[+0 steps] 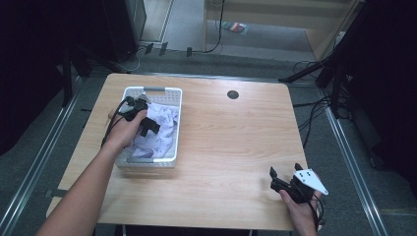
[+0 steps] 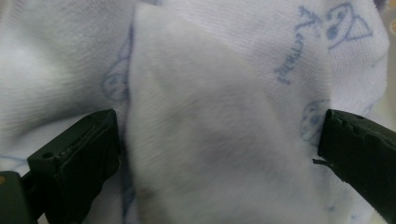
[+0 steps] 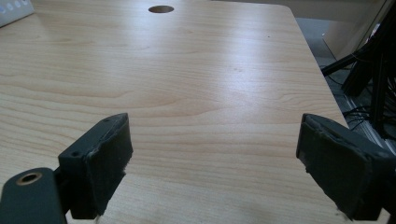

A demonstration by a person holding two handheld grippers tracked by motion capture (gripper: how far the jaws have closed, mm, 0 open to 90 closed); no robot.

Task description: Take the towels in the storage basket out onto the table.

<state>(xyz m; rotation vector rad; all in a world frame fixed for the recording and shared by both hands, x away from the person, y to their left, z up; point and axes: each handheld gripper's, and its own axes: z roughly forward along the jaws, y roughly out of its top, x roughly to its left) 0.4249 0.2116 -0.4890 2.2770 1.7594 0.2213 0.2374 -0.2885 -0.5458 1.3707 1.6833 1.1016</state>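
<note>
A white plastic basket (image 1: 172,93) stands on the left half of the wooden table (image 1: 231,142). Inside it lies a crumpled white cloth with pale blue prints (image 1: 160,130). My left gripper (image 1: 147,125) reaches down into the basket, open, its jaws spread wide around a raised fold of the cloth (image 2: 210,140). The fold sits between the jaws, which do not pinch it. My right gripper (image 1: 285,174) rests low at the table's near right corner, open, with only bare wood (image 3: 210,116) between its jaws.
A round cable hole (image 1: 233,94) sits near the table's far edge. Cables and dark stands (image 1: 339,83) crowd the floor to the right of the table. A basket corner (image 3: 14,11) shows at the far left in the right gripper view.
</note>
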